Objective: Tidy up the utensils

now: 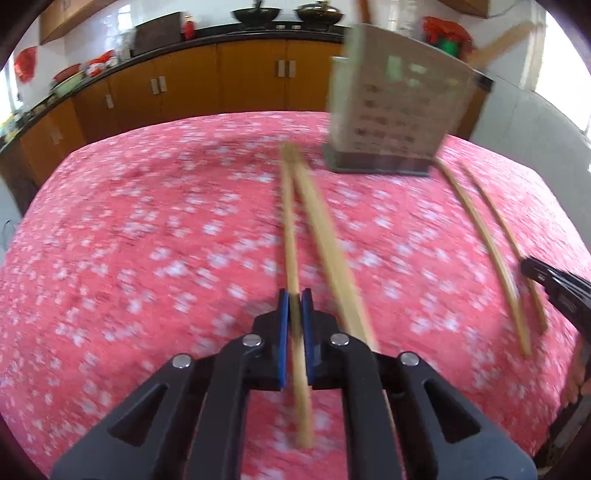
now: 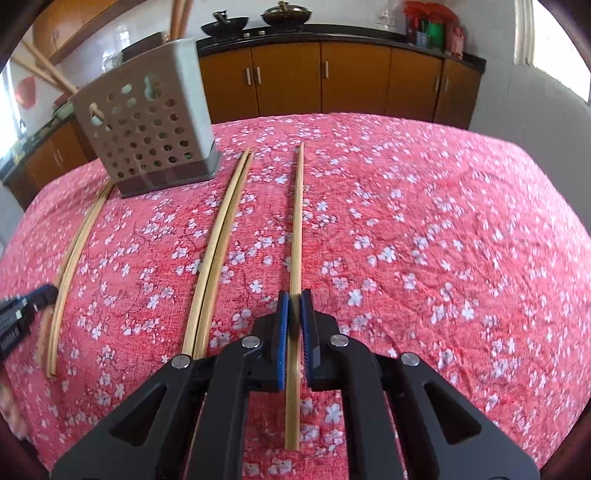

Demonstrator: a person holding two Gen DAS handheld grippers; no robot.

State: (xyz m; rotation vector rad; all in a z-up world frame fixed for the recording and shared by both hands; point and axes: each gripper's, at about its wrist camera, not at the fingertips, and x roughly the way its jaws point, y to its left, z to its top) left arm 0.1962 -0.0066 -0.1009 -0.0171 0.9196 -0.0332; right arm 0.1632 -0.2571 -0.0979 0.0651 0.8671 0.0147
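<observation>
Pink floral cloth (image 2: 424, 229) covers the whole table, and I see it running clear to its far edge, where brown cabinets (image 2: 321, 77) stand under a dark counter carrying two woks (image 2: 255, 20). My left gripper (image 1: 294, 301) has its blue pads pinched on one bamboo chopstick (image 1: 291, 229), which runs from between the pads toward 12 o'clock; its partner chopstick (image 1: 332, 254) lies just beside it at 1 o'clock, the two meeting at their far tips. My right gripper (image 2: 294, 302) is likewise clamped narrow on a single chopstick (image 2: 297, 221) pointing to 12 o'clock. In the right wrist view a pair of chopsticks (image 2: 218, 251), lying side by side and touching, sits at 11 o'clock, between my two grippers. The perforated grey utensil holder (image 2: 147, 122) stands upright at 10 o'clock from the right gripper and at 1 o'clock from the left, close past the far tips of the chopsticks, with wooden sticks (image 2: 48, 74) leaning out of its top. The cloth from 1 to 3 o'clock of the right gripper is bare, and so is the stretch from 9 to 11 o'clock of the left, though the left view is blurred.
</observation>
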